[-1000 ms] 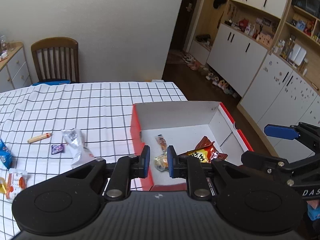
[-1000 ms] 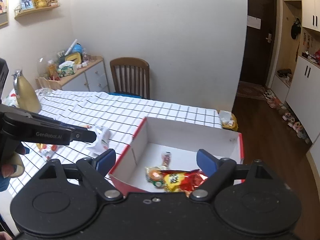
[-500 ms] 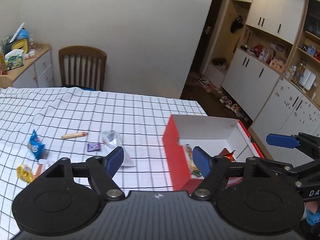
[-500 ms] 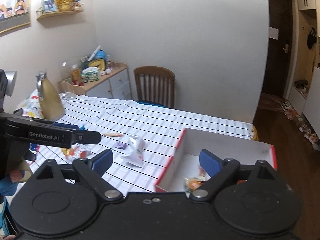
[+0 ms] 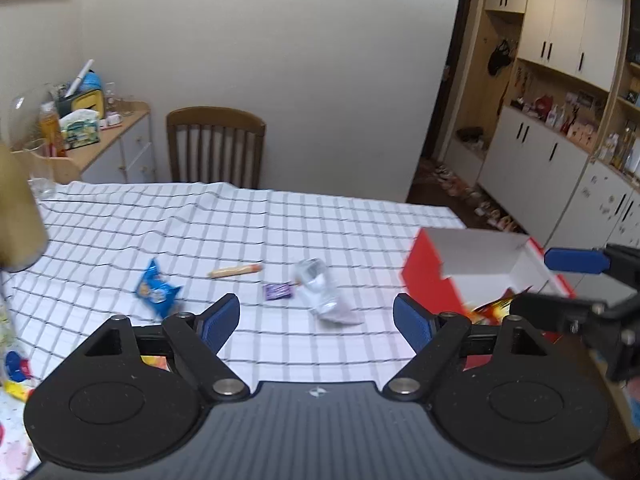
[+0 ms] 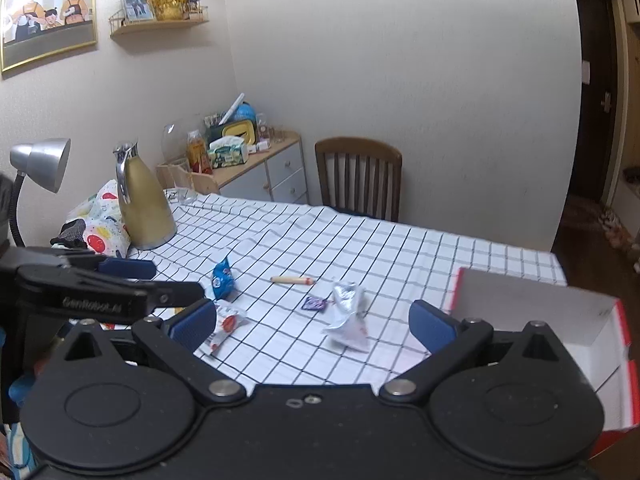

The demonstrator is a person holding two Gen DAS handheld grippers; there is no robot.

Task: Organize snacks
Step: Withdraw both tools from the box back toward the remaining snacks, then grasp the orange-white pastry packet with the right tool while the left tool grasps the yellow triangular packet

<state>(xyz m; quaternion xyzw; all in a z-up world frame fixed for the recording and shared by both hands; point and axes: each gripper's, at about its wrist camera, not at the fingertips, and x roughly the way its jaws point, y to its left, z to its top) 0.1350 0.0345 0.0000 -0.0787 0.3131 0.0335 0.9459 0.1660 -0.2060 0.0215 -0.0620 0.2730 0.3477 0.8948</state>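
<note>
Both tools are held level above the checked bench, jaws spread wide and empty: the left tool (image 5: pixel 316 316) and the right tool (image 6: pixel 312 322). A silver packet (image 5: pixel 322 294), purple sweet (image 5: pixel 277 291), blue packet (image 5: pixel 156 290) and sausage stick (image 5: pixel 235 270) lie scattered left of the red box (image 5: pixel 428 280).

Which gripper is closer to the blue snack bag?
Left. The left gripper hovers just short of the blue snack bag; the right gripper is over by the red box, farther off.
</note>
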